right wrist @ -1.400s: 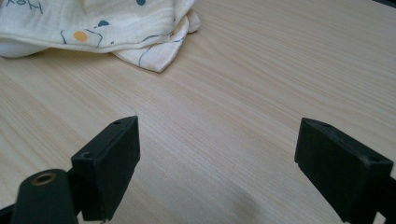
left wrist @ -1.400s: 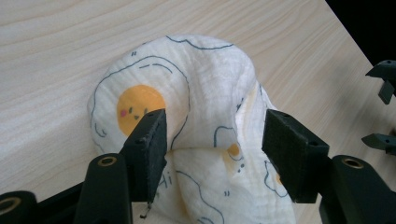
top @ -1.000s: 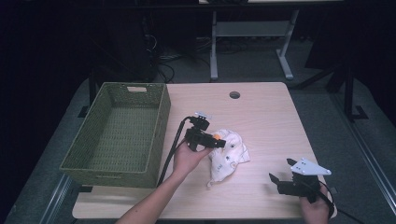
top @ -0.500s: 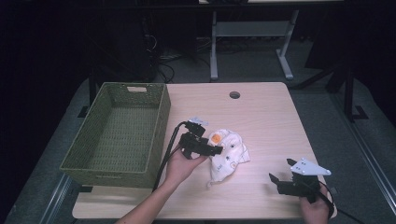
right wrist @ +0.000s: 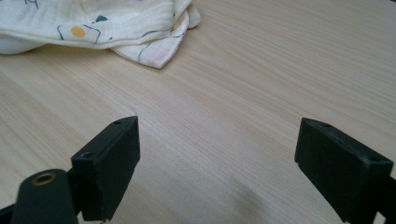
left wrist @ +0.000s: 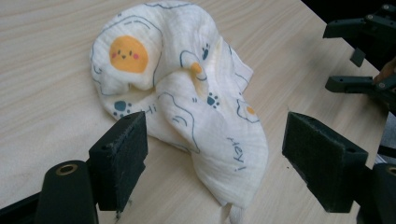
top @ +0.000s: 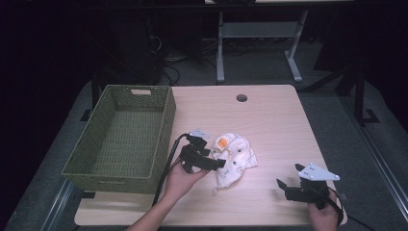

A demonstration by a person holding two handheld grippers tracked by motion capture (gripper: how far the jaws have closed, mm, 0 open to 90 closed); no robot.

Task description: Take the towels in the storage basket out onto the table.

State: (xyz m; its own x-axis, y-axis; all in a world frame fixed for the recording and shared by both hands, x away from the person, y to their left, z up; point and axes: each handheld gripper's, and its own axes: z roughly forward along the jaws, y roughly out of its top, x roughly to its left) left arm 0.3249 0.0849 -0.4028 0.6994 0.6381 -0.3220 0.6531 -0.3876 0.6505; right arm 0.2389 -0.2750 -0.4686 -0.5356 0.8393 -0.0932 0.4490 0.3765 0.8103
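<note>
A crumpled white cloth (top: 234,156) printed with an orange face and paw marks lies on the wooden table (top: 269,120), just right of centre. In the left gripper view the cloth (left wrist: 187,98) bunches up between and beyond the wide-apart jaws. My left gripper (top: 219,162) is open, its tips at the cloth's left edge, nothing clamped. My right gripper (top: 283,186) is open near the front right of the table, over bare wood. In the right gripper view a cloth corner (right wrist: 154,32) lies far ahead of the jaws.
A green woven basket (top: 163,130) stands at the table's left side, with nothing in it. A round cable hole (top: 241,98) sits at the back of the table. Dark floor and a desk frame (top: 260,43) lie beyond.
My left gripper has drawn back toward the near left and now sits at the cloth's left edge with its jaws open. The right gripper has hardly moved.
</note>
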